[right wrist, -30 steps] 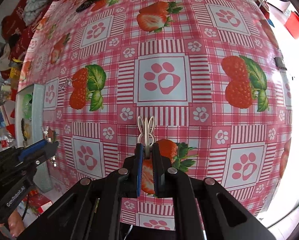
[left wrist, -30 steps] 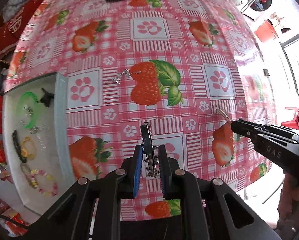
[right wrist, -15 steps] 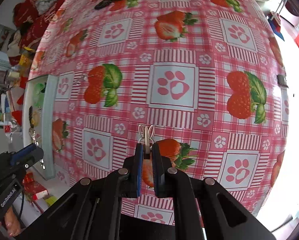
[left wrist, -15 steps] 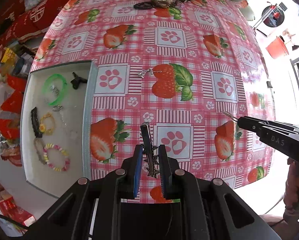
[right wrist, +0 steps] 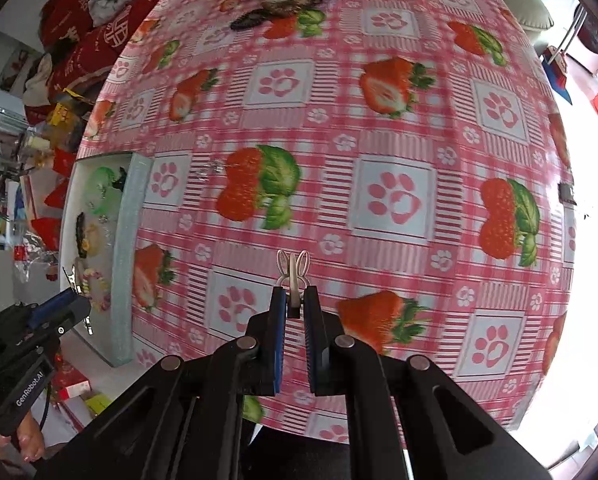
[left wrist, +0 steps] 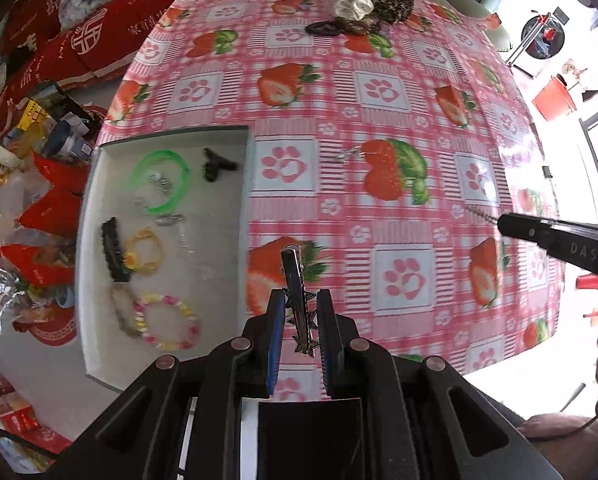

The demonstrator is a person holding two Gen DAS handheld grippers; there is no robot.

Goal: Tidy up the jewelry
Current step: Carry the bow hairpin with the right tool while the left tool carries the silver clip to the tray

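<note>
left gripper [left wrist: 301, 320] clamped on a silver spiked hair clip [left wrist: 297, 292], pointing down over the pink strawberry tablecloth [left wrist: 379, 92], just beside the white tray [left wrist: 245, 200]. right gripper [right wrist: 295, 308] pinched shut on a pale bunny-ear clip [right wrist: 293, 270], held above the cloth, well right of the tray. in the tray: green bangle [left wrist: 159, 181], small black clip [left wrist: 215, 164], black comb clip [left wrist: 113, 250], yellow bracelet [left wrist: 145, 250], pastel bead bracelet [left wrist: 167, 326]. one small silver piece [left wrist: 349, 155] lying loose on the cloth beside a strawberry print. scrunchies [left wrist: 355, 6] at the far edge.
</note>
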